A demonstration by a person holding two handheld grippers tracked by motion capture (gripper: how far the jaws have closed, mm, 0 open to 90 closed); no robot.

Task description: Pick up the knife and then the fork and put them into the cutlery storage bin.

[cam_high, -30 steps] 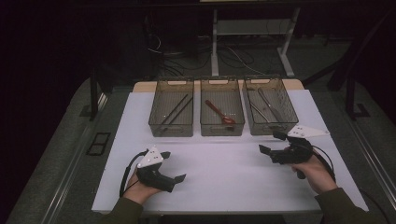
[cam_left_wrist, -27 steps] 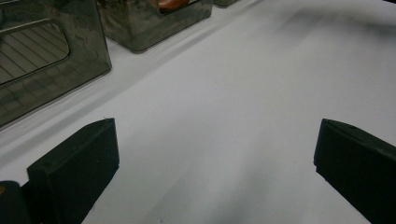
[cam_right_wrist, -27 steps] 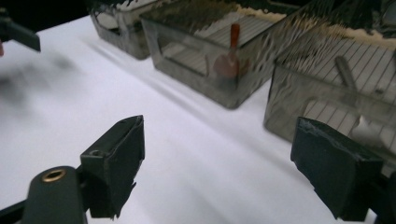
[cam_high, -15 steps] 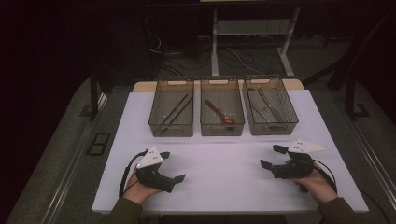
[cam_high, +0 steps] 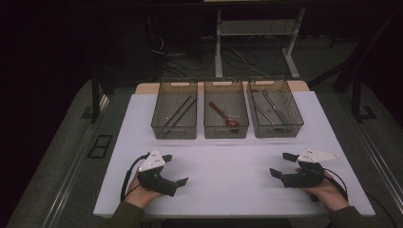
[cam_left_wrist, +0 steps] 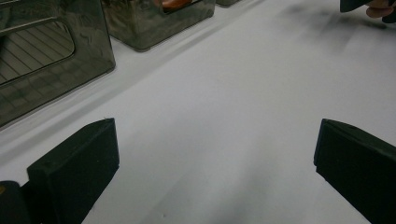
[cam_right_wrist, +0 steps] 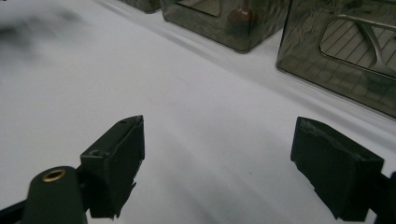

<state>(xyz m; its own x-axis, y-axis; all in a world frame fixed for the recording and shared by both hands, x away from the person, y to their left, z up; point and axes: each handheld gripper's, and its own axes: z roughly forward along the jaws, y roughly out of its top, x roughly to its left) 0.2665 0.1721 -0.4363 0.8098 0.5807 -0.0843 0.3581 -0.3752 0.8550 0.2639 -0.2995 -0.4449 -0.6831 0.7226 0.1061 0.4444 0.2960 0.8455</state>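
Note:
My left gripper (cam_high: 174, 169) rests low over the white table (cam_high: 228, 156) at the front left, held in a hand, jaws wide apart with nothing between them. In its own view, the left gripper (cam_left_wrist: 215, 163) frames bare white surface. My right gripper (cam_high: 282, 165) sits at the front right, also open and empty; the right gripper (cam_right_wrist: 219, 163) looks over bare table toward the bins. Three smoky transparent bins stand in a row at the back: the left bin (cam_high: 175, 115) holds dark sticks, the middle bin (cam_high: 225, 114) a red spoon (cam_high: 223, 114), the right bin (cam_high: 274, 113) metal utensils.
The white table top ends in grey floor on both sides and dark room behind. A cable loops beside the left hand (cam_high: 127, 178). In the left gripper view, the other hand (cam_left_wrist: 378, 8) shows at the far top right.
The right hand and its gripper have come down and toward the front edge of the table. The left hand has stayed where it was.

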